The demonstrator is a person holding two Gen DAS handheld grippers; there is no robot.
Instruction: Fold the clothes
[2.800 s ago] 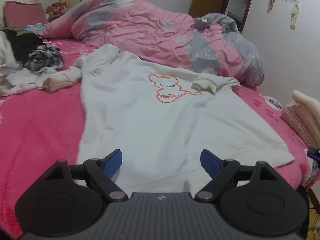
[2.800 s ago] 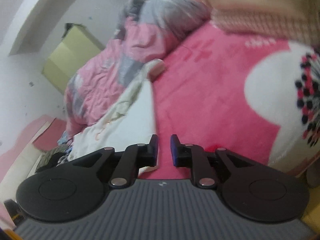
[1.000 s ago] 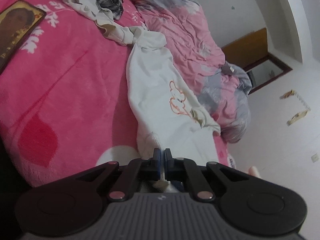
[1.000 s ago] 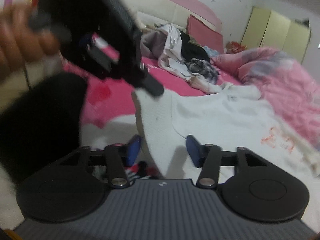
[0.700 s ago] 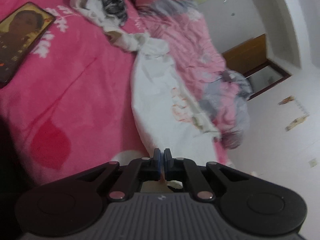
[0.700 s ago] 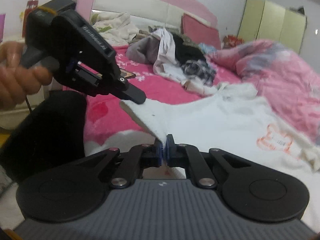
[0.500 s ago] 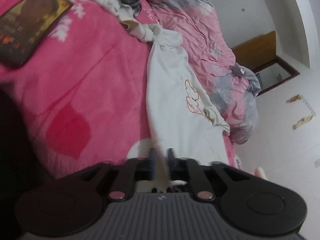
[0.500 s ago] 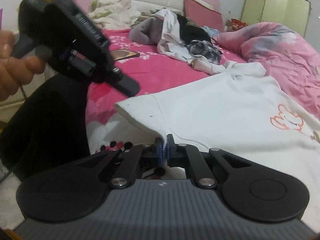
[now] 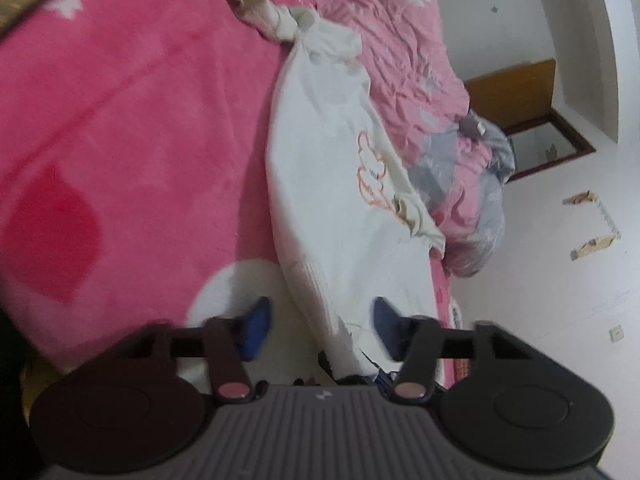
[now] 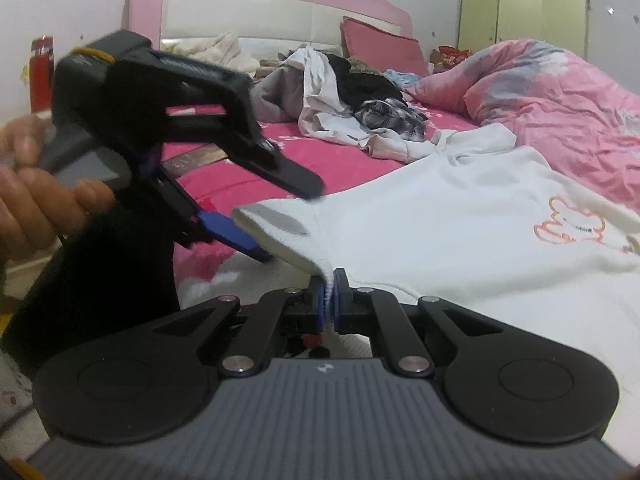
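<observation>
A white sweatshirt (image 9: 332, 200) with an orange outline cartoon lies flat on the pink bed; the right wrist view shows it too (image 10: 460, 232). My left gripper (image 9: 320, 312) straddles the ribbed hem corner. Its jaws are closing, the hem lies between the blue pads (image 9: 256, 320), and they do not press it. In the right wrist view a hand (image 10: 36, 188) holds the left gripper (image 10: 288, 222) around that corner. My right gripper (image 10: 328, 284) is shut on the hem edge a little further along, with white cloth pinched between its pads.
A pile of loose clothes (image 10: 352, 100) lies by the pink headboard (image 10: 260, 12). A rumpled pink and grey duvet (image 10: 552, 92) runs along the shirt's far side. Bare pink blanket (image 9: 140, 140) lies beside the shirt. A dark sleeve (image 10: 100, 280) is at the bed's near edge.
My left gripper was shut on the hem corner; it has let go, stands open around it and has dropped lower. My right gripper closed on the hem and keeps hold.
</observation>
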